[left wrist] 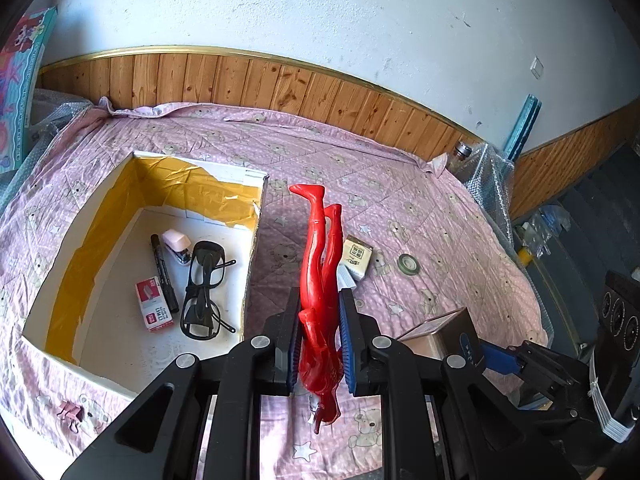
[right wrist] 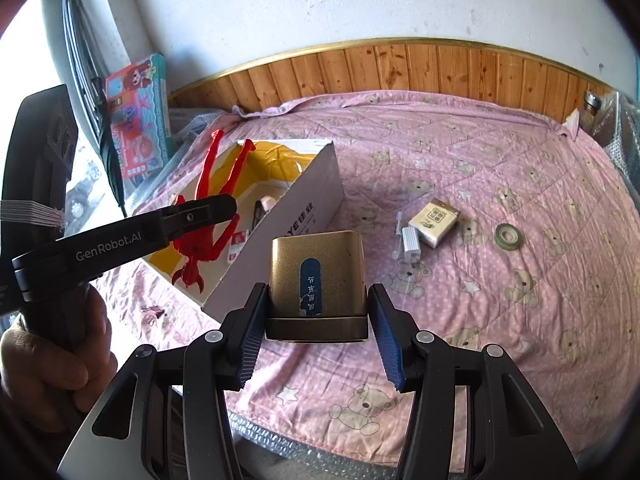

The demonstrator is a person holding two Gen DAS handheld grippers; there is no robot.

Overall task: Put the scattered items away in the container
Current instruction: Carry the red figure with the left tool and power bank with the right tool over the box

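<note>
One red plastic figure (left wrist: 320, 280) hangs head-down, clamped at the torso between the left tongs (left wrist: 320, 312), its legs pointing away, just beside the right wall of the white cardboard box (left wrist: 252, 264) on a bed covered with a pink bear-print quilt (left wrist: 420, 208). In the right wrist view the figure (right wrist: 208, 208) hangs over the box's open top. Four items lie inside the box: one black marker (left wrist: 164, 276), one pink stapler (left wrist: 178, 245), one pair of black glasses (left wrist: 204, 292) and one small staple box (left wrist: 154, 309). The right tongs (right wrist: 318, 332) stand spread around one gold box (right wrist: 316, 284), the pads just beside its sides; contact cannot be told. On the quilt beyond lie one tissue pack (right wrist: 434, 222), one white charger (right wrist: 412, 244) and one tape roll (right wrist: 509, 235). One pink binder clip (left wrist: 70, 410) lies near the box's front corner.
</note>
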